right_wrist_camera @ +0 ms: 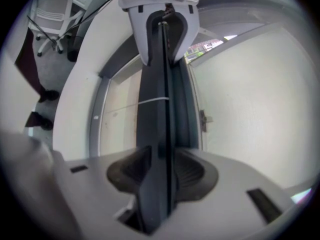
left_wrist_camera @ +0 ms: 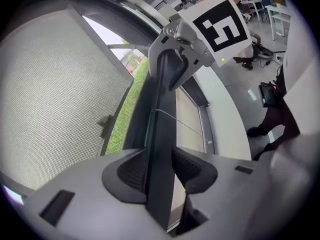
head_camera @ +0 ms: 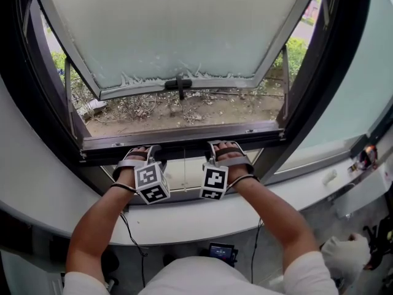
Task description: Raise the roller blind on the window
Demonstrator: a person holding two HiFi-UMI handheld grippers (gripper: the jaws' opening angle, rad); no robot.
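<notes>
Nearest, at 6 o'clock in head view: 2 bare forearms reaching fwd, 1 small lit screen (head_camera: 221,251) on the floor between them. Just past the wrists are 2 marker cubes, 1 per gripper, side by side. L gripper (head_camera: 140,153) at approx 7 o'clock of centre and R gripper (head_camera: 224,150) at approx 5, near each other but apart, both on 1 dark blind bar (head_camera: 184,150) that runs 9-to-3 across the window's lower edge. R gripper: both pads clamped flat on the bar, 1 each side. L gripper: also gripping the bar, L pad flat on it, R pad meeting it at its far tip w/ a sliver of gap nearer the camera. Under the bar is 1 beige panel (head_camera: 175,174) w/ 1 thin pale cord down it, then 1 curved white ledge (head_camera: 55,195). Beyond the bar at 12: bare ground (head_camera: 184,110) w/ dry twigs, then 1 frosted sash (head_camera: 178,23) swung outward, w/ 1 black handle (head_camera: 179,86) on its bottom rail.
</notes>
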